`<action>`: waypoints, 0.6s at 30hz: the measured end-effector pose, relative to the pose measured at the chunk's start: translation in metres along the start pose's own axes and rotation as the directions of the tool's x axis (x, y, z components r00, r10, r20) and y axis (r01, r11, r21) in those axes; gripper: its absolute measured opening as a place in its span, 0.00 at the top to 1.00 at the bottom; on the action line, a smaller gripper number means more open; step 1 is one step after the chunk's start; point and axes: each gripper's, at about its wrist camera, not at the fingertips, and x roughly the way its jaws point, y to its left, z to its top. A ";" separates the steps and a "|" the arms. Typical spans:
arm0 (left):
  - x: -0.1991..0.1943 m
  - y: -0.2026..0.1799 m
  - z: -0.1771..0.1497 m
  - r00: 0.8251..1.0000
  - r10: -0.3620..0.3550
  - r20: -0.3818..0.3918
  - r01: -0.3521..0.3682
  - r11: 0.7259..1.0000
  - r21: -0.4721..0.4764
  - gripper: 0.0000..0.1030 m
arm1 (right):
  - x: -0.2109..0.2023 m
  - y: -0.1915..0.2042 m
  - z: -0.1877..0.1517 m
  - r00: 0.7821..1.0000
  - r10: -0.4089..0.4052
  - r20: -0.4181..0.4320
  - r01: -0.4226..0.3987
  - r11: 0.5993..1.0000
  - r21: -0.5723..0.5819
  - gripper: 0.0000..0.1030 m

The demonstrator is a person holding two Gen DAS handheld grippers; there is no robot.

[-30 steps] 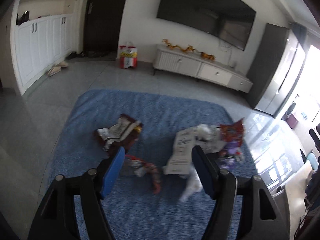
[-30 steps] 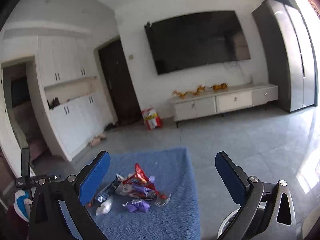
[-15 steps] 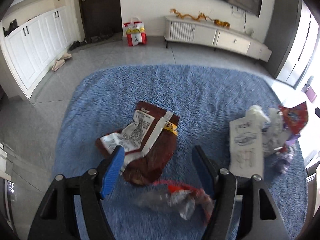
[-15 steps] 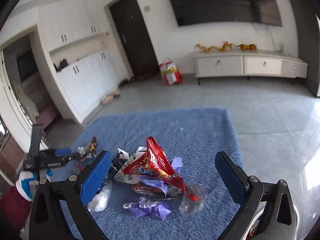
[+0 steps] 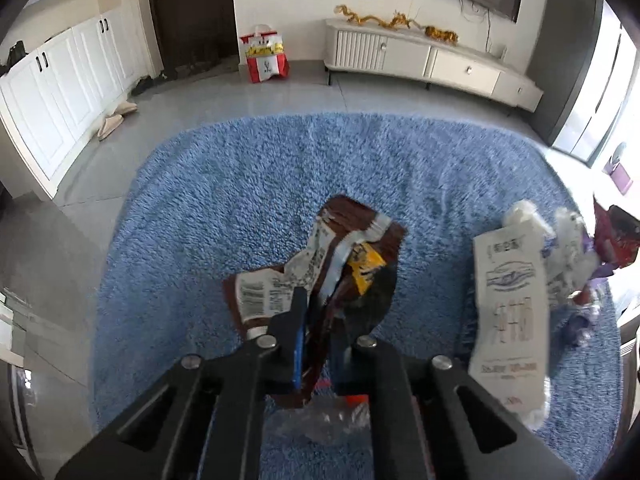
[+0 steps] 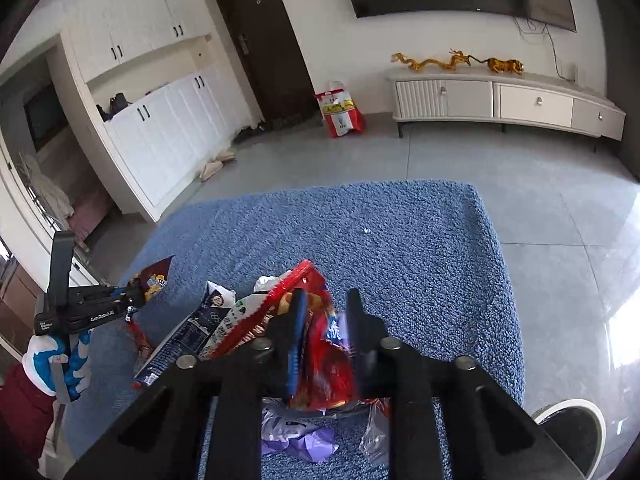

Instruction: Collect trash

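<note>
Left tongs clamping brown wrapper; right tongs clamping red bag

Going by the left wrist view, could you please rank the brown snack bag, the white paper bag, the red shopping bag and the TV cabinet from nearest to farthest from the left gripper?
1. Brown snack bag: pinched in the left gripper.
2. White paper bag: on the blue rug, to the right.
3. Red shopping bag: on the floor beyond the rug, by the door.
4. TV cabinet: against the far wall.
</note>
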 end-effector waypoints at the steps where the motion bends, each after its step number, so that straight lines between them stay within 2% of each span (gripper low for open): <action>1: -0.006 0.001 -0.001 1.000 -0.005 0.012 0.005 1.000 -0.008 0.93 | -0.005 0.001 0.000 1.000 0.000 0.006 0.000 1.000 -0.001 0.85; 9: -0.075 0.002 -0.009 0.992 -0.027 0.126 0.033 0.998 -0.051 0.94 | -0.052 0.015 0.002 0.998 0.016 0.060 -0.013 0.999 -0.036 0.90; 18: -0.137 -0.012 -0.045 0.978 -0.055 0.203 0.072 0.994 -0.078 0.94 | -0.101 0.040 -0.018 0.995 0.044 0.089 -0.036 0.995 -0.094 0.92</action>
